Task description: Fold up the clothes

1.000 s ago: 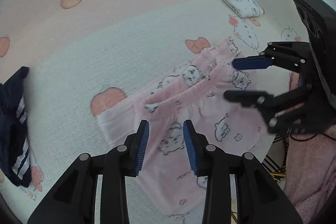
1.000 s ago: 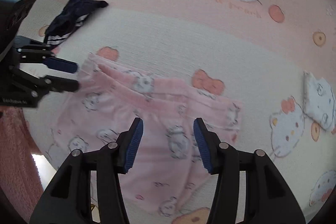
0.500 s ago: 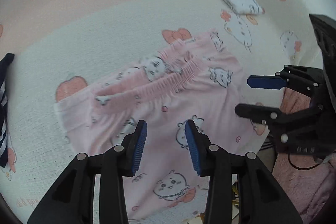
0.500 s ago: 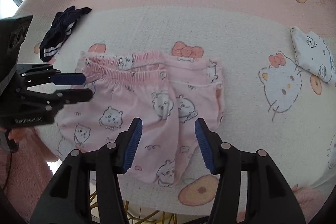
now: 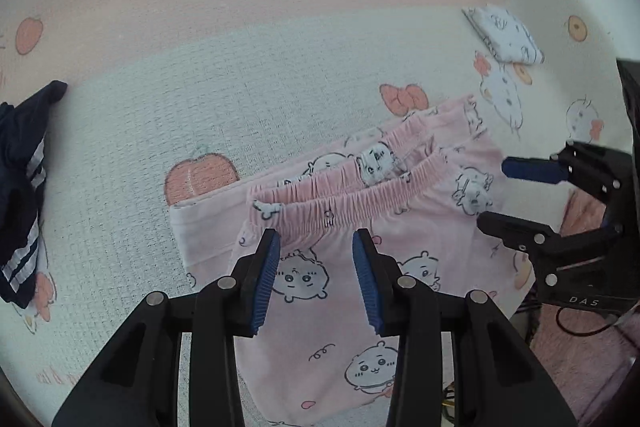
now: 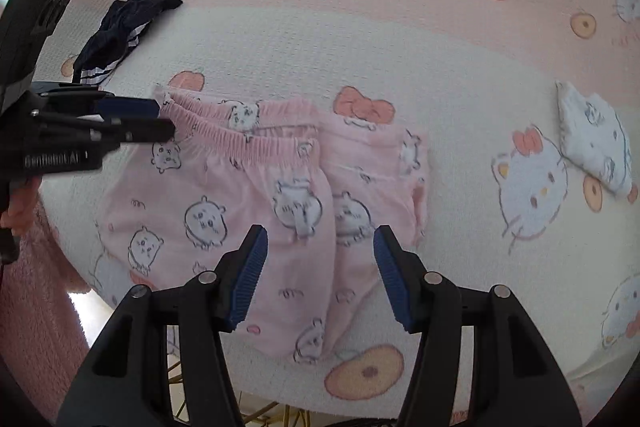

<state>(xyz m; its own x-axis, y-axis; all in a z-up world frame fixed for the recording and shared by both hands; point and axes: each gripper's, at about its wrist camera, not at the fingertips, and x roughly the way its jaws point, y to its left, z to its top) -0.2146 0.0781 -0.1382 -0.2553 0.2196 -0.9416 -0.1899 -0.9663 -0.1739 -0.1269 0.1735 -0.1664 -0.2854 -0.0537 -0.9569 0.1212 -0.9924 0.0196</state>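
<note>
Pale pink cotton shorts (image 5: 352,267) with a gathered elastic waistband and small cartoon-animal prints, lying spread flat on a waffle-textured bedspread (image 5: 200,75) in cream and pink with cat and fruit prints. Waistband (image 6: 240,131) turned toward the far side, one leg folded over the other in the right wrist view, hems near the close edge of the bed.

Left claw (image 5: 316,283) released, blue ribbed pads apart, hovering just above the shorts below the waistband, nothing between the pads. Jaws just opened a little wider. Seen from the right wrist view (image 6: 160,119) at the left end of the waistband; touching or not, cannot tell.

Right claw (image 6: 318,275) likewise released, pads spread over the folded legs, no cloth pinched. Seen from the left wrist view (image 5: 496,191) at the right side of the shorts.

Crumpled navy garment with white stripes (image 6: 116,35) well apart at the far left. Small folded white printed cloth (image 6: 596,143) well apart at the right.
</note>
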